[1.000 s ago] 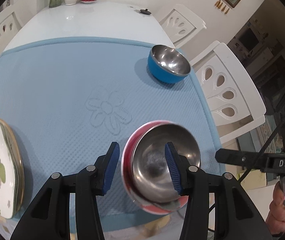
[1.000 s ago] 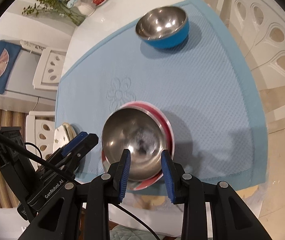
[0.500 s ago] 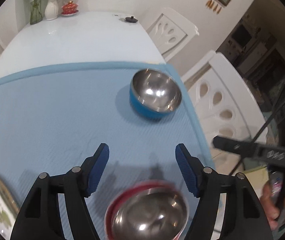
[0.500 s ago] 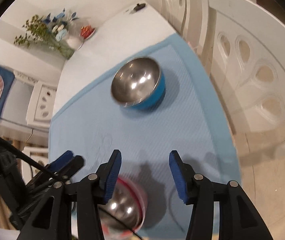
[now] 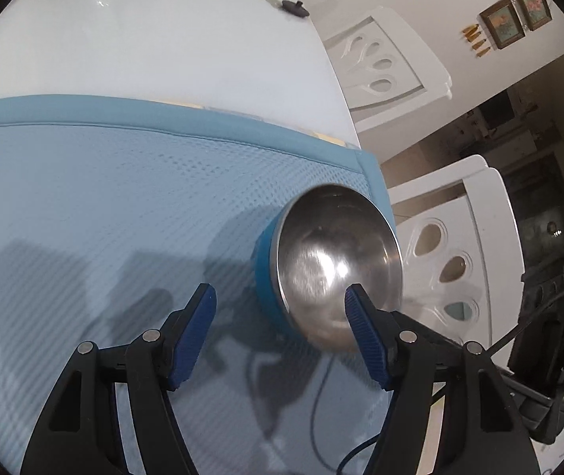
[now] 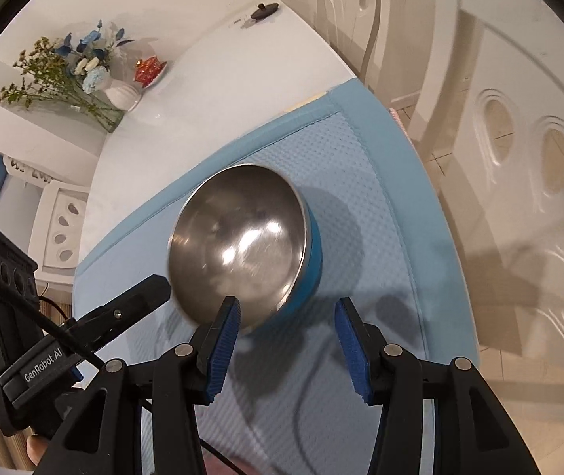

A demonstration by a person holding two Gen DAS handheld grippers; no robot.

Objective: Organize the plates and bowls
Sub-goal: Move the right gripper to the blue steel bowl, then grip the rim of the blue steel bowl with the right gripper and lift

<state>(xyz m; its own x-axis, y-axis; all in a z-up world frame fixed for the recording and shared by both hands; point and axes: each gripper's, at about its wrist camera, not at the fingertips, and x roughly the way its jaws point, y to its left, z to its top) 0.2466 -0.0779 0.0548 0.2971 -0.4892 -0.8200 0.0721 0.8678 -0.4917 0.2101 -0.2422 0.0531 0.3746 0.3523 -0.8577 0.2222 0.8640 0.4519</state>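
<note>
Two grippers hovered over a blue bowl (image 5: 337, 273) with a shiny steel inside, which sat on a pale blue mat (image 5: 103, 206) close to the mat's far right corner. A second before, both grippers had been holding a red bowl nearer the person; that bowl was no longer in view, and both had moved forward to the blue one. The left gripper (image 5: 280, 332) had its fingers wide apart and held nothing; its right finger reached over the near rim of the bowl. The right gripper (image 6: 287, 346) also had its fingers spread and empty, with its left finger crossing the bowl's near rim, though contact could not be told. Beyond the mat, on the white table (image 6: 202, 91), stood a vase of flowers (image 6: 84, 71). Judging by this, the red bowl was likely set down, and the blue bowl looked like the next thing to pick up and stack.
</note>
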